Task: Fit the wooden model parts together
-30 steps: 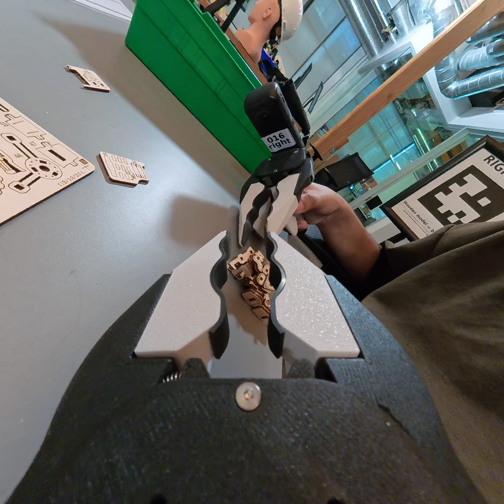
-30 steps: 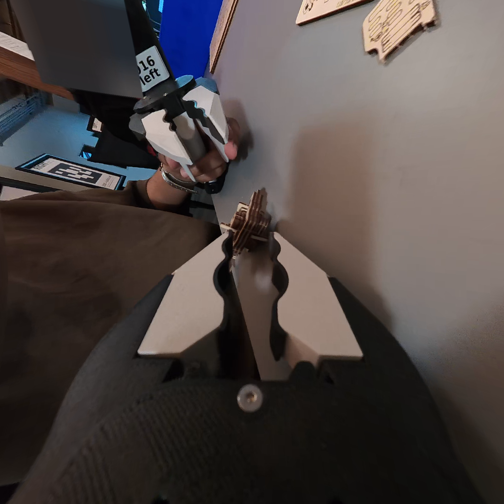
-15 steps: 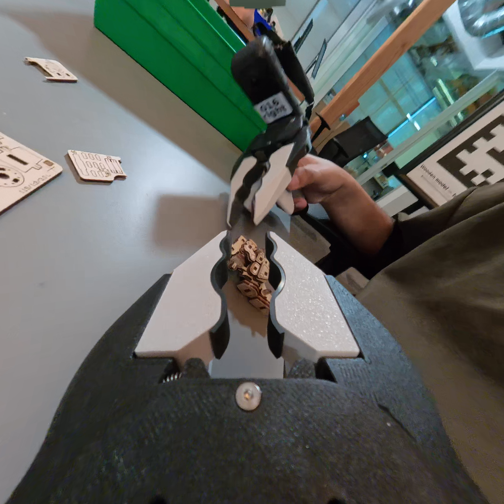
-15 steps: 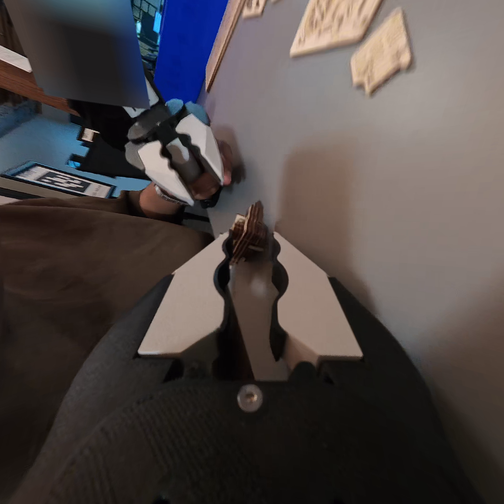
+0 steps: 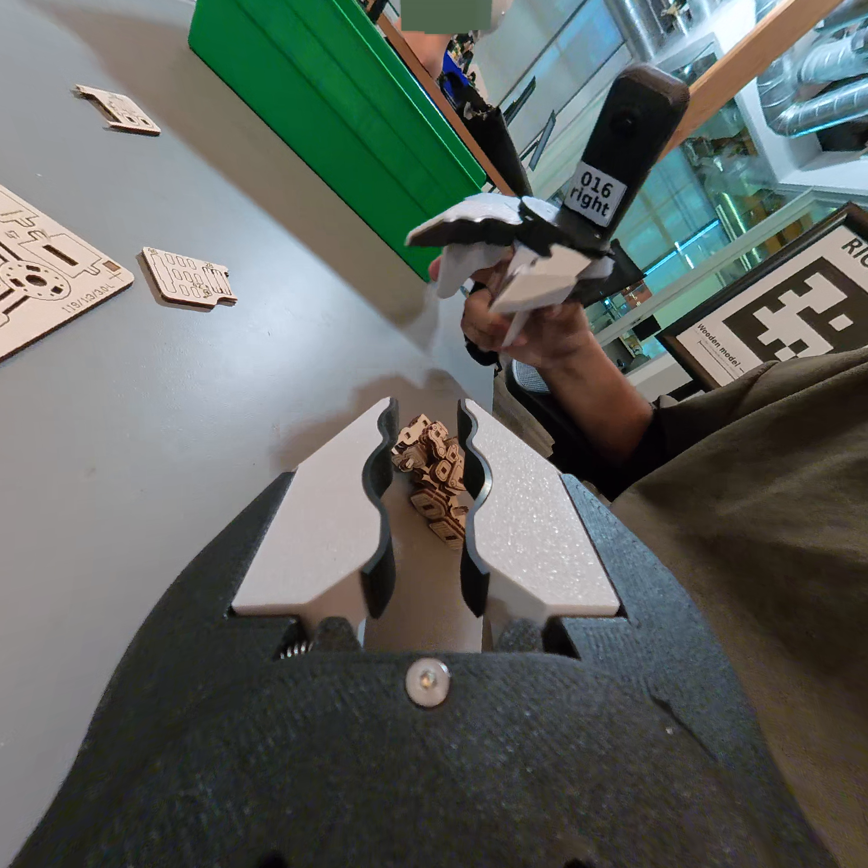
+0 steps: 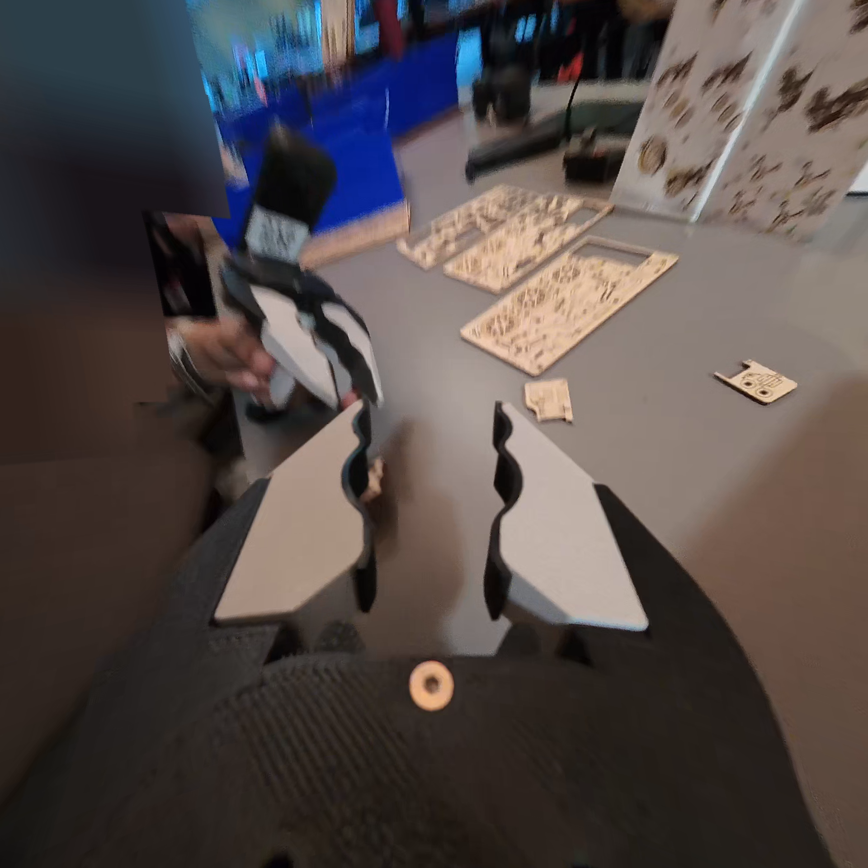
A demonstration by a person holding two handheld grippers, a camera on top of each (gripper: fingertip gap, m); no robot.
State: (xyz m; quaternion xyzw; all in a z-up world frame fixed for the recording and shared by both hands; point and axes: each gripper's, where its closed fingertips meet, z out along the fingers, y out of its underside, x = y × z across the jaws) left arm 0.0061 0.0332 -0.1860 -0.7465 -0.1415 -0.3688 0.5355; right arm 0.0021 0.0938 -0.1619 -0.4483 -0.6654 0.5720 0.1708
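The jaws of the left gripper (image 5: 425, 408) are being clenched on the wooden model (image 5: 437, 474), which is lodged between its fingers. Those of the right gripper (image 6: 430, 411), near the left gripper, are being held wide and empty. Being pinched by one gripper alone, the model is probably being left free to twist or slip out.

The big wooden sheet (image 5: 42, 277) beside the small wooden card (image 5: 188, 284) is cut off at the picture's edge. The right wrist view is all blurry.
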